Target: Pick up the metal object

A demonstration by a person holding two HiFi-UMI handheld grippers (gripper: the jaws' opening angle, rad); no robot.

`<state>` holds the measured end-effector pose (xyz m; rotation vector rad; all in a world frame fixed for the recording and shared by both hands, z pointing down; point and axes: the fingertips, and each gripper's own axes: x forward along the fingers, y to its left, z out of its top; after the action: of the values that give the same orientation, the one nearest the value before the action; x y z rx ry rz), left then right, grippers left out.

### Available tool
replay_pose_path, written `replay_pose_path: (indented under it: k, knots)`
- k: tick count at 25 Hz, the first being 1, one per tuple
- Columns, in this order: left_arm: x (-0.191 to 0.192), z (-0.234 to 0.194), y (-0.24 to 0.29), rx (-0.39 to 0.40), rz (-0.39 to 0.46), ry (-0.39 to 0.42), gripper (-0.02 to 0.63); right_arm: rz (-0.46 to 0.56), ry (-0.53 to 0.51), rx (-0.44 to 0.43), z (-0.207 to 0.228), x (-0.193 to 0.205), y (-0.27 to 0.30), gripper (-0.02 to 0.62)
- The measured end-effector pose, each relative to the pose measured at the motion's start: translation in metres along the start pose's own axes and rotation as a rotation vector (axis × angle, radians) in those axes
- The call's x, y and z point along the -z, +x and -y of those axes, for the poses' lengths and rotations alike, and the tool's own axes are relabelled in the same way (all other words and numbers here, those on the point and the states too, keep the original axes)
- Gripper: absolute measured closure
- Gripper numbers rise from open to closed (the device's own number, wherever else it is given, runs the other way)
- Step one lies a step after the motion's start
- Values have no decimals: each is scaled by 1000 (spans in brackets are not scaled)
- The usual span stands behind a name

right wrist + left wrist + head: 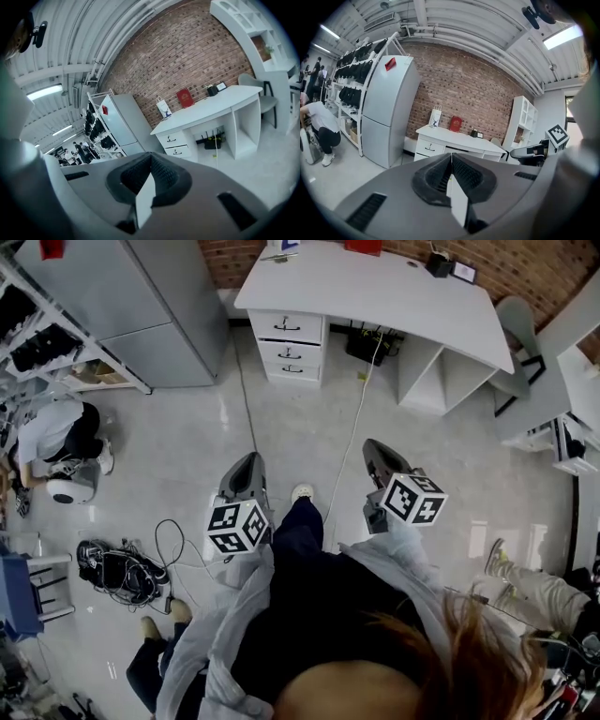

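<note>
I cannot tell where the metal object is: no view shows me anything I could call it, and my own head, shoulders and pale coat cover the floor nearest me in the head view. My left gripper point(451, 157) has its ribbed pads pressed flat together with nothing between them. My right gripper point(150, 158) is pinched shut and empty in the same way. Both are held over the floor in front of the white desk point(375, 287), pointing towards it and well short of it. The desk's far edge is cut off at the top of the head view, so the paper bag point(436, 117) and the red thing point(455, 123) standing at its back against the brick wall read clearly only from the gripper views. The small dark items at the desk's right end are too small to name. The desk's drawers point(291, 338) are closed, so their contents are hidden. The open bay beside them holds a black box point(366, 343), and a cable point(352, 427) runs out of it over the floor. Left of the desk stands a refrigerator point(386, 117). Beyond that a rack point(351, 82) carries dark bundles I cannot identify.
</note>
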<state>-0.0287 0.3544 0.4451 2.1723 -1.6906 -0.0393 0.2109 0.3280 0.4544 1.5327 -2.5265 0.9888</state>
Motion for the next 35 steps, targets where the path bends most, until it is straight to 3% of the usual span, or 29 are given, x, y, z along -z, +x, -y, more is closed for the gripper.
replay_pose_path:
  k: [18, 35]
  knots:
    - [-60, -81, 135, 6, -8, 19, 584, 14, 55, 12, 12, -70, 149, 589]
    - [-60, -109, 162, -6, -45, 11, 584, -16, 104, -2, 13, -74, 194, 589]
